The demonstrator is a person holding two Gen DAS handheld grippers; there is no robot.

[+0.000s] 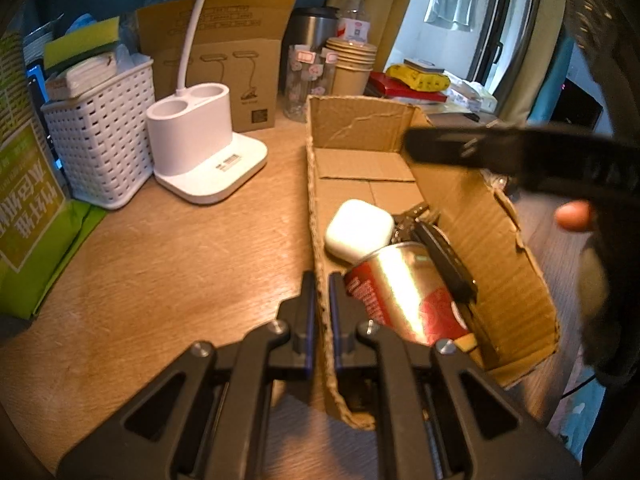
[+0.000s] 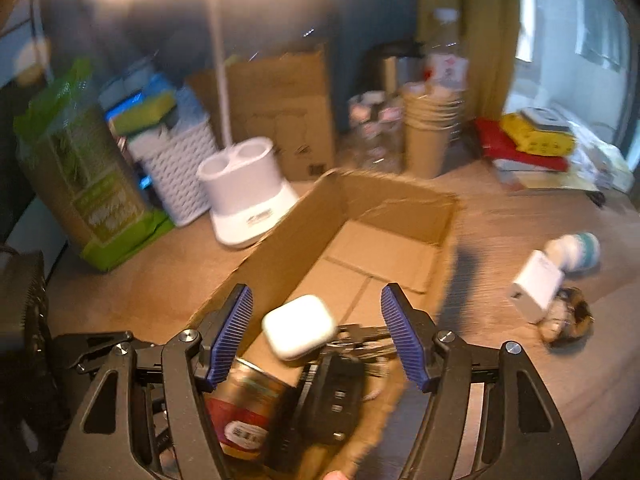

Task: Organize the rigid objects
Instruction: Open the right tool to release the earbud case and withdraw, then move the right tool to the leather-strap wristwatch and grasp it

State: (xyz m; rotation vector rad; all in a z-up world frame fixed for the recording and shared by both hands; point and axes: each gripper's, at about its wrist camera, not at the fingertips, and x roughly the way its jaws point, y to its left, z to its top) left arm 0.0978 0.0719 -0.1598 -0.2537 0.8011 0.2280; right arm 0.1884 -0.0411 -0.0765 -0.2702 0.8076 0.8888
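Observation:
An open cardboard box (image 1: 500,248) lies on the wooden table. Inside it are a white earbud case (image 1: 358,229), a red and silver can (image 1: 404,292) and a black car key (image 1: 444,256). My left gripper (image 1: 322,280) is shut on the box's left wall near its front corner. My right gripper (image 2: 316,300) is open and empty above the box (image 2: 304,220), over the earbud case (image 2: 299,326), the can (image 2: 244,404) and the key (image 2: 336,396). It shows as a dark blurred bar in the left wrist view (image 1: 480,148).
A white charger cube (image 2: 534,286), a white and teal item (image 2: 578,250) and a brown clip (image 2: 568,318) lie right of the box. A white lamp base (image 1: 204,148), white basket (image 1: 100,136), green package (image 1: 28,200), paper cups (image 1: 352,66) and bottles stand behind.

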